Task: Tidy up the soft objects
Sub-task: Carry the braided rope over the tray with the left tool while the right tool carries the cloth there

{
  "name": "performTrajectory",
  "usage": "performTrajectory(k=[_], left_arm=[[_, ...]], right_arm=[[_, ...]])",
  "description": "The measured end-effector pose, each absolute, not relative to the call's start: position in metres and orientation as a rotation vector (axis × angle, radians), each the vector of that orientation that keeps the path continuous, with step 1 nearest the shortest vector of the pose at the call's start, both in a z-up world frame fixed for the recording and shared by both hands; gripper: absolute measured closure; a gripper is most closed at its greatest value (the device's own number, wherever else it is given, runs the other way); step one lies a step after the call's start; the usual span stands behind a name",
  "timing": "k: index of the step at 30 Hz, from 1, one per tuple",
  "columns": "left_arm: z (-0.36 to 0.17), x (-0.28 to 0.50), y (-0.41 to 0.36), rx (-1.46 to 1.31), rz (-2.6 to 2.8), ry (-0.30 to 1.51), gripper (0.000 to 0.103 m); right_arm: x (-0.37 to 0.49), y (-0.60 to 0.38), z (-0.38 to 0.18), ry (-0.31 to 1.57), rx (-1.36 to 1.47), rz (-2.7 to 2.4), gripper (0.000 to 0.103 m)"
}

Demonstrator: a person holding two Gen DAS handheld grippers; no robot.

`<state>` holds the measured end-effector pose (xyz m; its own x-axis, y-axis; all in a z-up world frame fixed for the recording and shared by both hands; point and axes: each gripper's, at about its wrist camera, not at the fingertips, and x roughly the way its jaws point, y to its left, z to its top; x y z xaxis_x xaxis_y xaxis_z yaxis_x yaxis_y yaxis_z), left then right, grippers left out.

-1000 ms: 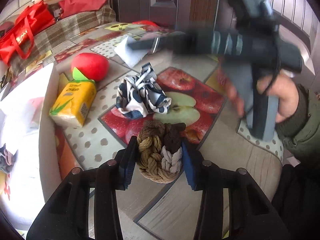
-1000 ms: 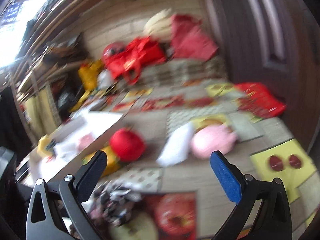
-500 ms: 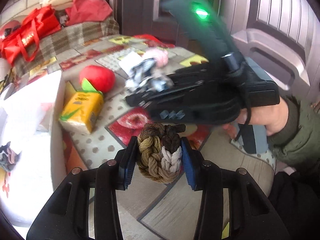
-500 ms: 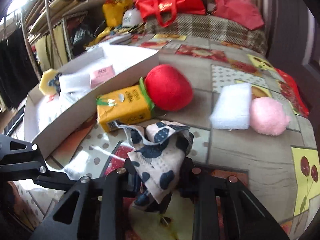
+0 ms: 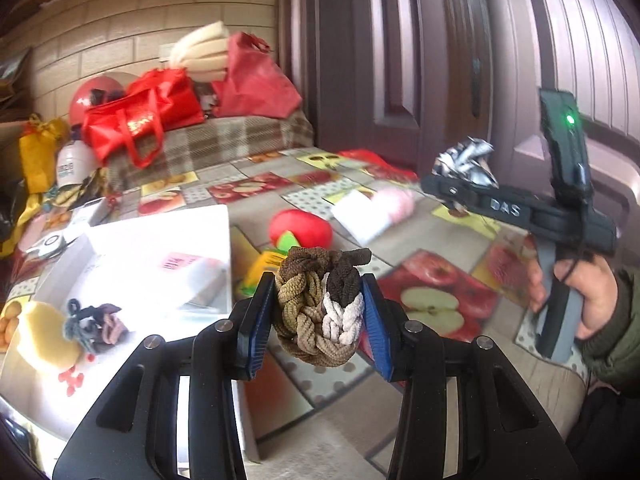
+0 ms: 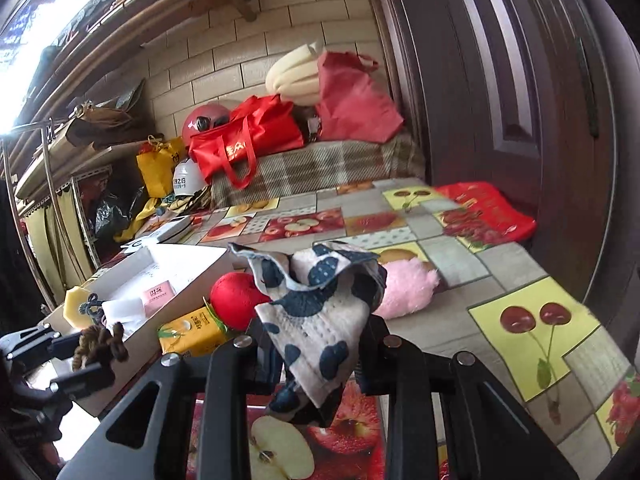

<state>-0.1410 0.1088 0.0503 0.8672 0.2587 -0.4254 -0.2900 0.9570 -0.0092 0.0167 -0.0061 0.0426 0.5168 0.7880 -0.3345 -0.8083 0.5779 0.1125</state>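
- Rope knot (image 5: 320, 304), braided in olive, dark brown and cream cords, is sitting clamped between the blue pads of the left gripper (image 5: 318, 320), lifted clear of the table (image 6: 460, 264).
- Spotted cloth (image 6: 320, 312), white with navy blotches, is hanging crumpled from the right gripper (image 6: 316, 344), whose jaws are pinching it tight.
- Both are probably heading for the white box (image 5: 216, 224) beside them, already holding other soft bits.

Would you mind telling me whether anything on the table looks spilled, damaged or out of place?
Nothing stands out. The red plush ball, pink pompom and yellow tissue pack lie loose beside the white box, intact, apparently waiting to be sorted.
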Motion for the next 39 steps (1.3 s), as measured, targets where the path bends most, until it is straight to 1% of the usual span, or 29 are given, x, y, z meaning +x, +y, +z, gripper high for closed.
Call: performTrajectory(k=[6,9,11,12,13,17,39], left_arm=[[0.052,-0.148,0.12,-0.085,0.317,0.405,0.062],[0.052,-0.151,0.125,-0.09,0.332,0.399,0.062],[0.052,-0.153,0.129,-0.094,0.341,0.394,0.061],[0.052,-0.155,0.131,-0.096,0.346,0.391,0.061],[0.053,-0.156,0.133,-0.096,0.35,0.389,0.061],[0.053,-0.163,0.142,-0.096,0.379,0.377,0.061],[0.048,-0.192,0.193,-0.163,0.476,0.386,0.061]], right_arm=[[-0.013,0.004,0.04,0.364,-0.072,0.956,0.076],[-0.001,-0.009,0.042,0.372,-0.082,0.957,0.076],[-0.001,-0.003,0.043,0.365,-0.102,0.961,0.076],[0.023,0.003,0.046,0.36,-0.111,0.965,0.076],[0.028,0.006,0.047,0.35,-0.123,0.972,0.076],[0.029,0.019,0.049,0.328,-0.161,1.0,0.076],[-0.006,0.073,0.047,0.31,-0.246,1.13,0.076]])
